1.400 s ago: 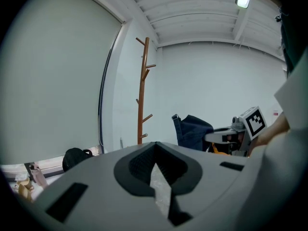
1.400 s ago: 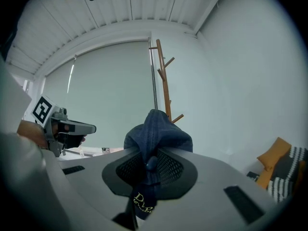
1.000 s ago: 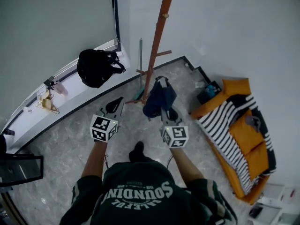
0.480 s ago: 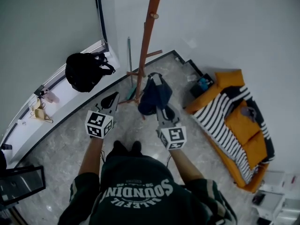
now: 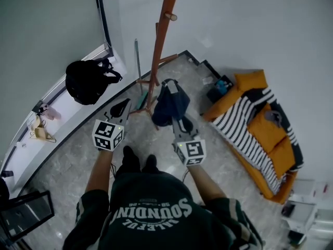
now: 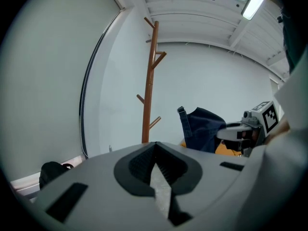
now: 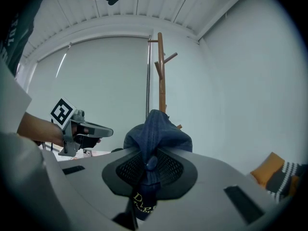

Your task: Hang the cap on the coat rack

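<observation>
- Cap (image 5: 169, 105): dark blue denim. It is bunched and pinched in the right tongs, and held in the air just beside the lower trunk of the coat rack. It is not on any peg. The right gripper view shows a fold of its fabric (image 7: 156, 134) rising between the pads, with pale lettering on the part nearest the camera. The strap stands up at its far end.
- Coat rack (image 5: 158, 46): a reddish-brown wooden pole with slanted pegs at several heights. It stands on the floor close to the wall corner. All the pegs in sight are bare.
- Right tongs (image 5: 179, 123): clamped narrow on the cap. The marker cube (image 5: 190, 151) sits behind them, toward the person's forearm.
- Left tongs (image 5: 123, 107): tips drawn together with nothing between them, as the left gripper view (image 6: 154, 146) shows. They are held level with the right pair, to the left of the rack's base, and are apart from both cap and rack.
- Backpack (image 5: 86, 81): black, resting on the white window ledge (image 5: 57, 111) at left.
- Hanger (image 5: 39, 134): pale, lying on the same ledge, well apart from the backpack.
- Sofa (image 5: 250, 82): orange, against the right wall. A black-and-white striped blanket (image 5: 242, 132) is spread over it.
- Floor (image 5: 67, 160): grey speckled stone. The person's dark shoes are beneath the two pairs of tongs.
</observation>
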